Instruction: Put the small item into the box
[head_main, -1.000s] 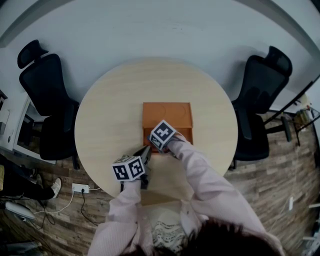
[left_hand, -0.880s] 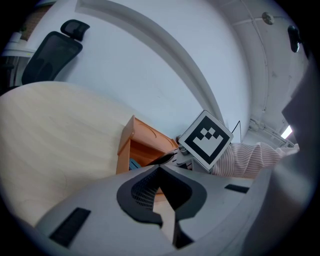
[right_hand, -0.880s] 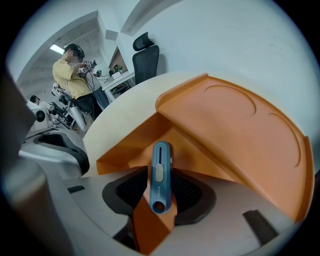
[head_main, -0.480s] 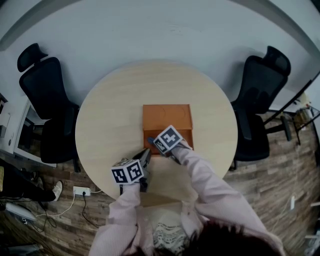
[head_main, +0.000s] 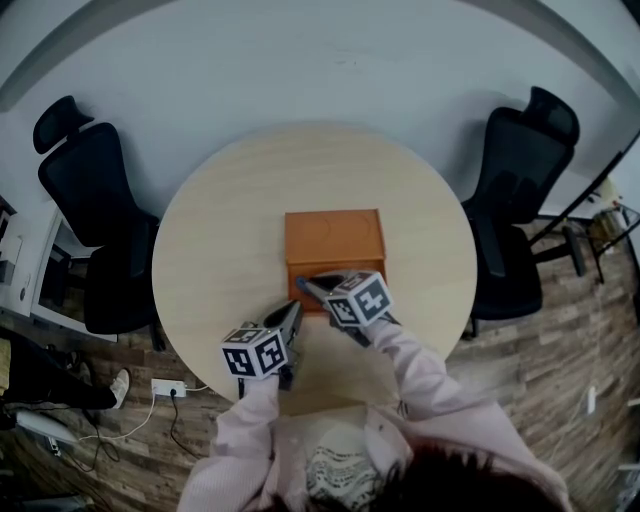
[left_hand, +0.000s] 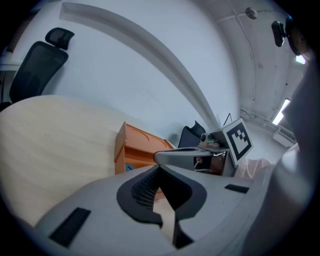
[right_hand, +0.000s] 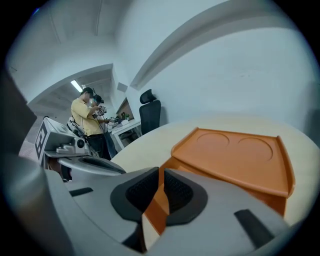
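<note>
- A small blue item (left_hand: 129, 166) is seen low against the near face of the orange box (left_hand: 137, 145) on the bench (head_main: 220, 230); whether it is already inside cannot be told.
- It is judged light and stiff, best pinched across its narrow sides, and apt to slip.
- The right gripper (right_hand: 161, 172) is held at the box's near edge, tilted downward. Its jaws have just been closing and are almost together, with nothing between them.
- The left gripper (left_hand: 159, 172) is held near it over the bench, jaws closed and empty.

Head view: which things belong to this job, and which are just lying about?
Job: orange box; small blue item at its near edge; right gripper, jaws just closed further, nothing between; left gripper.
Lying about: round table; left-side black chair; right-side black chair; floor power strip.
</note>
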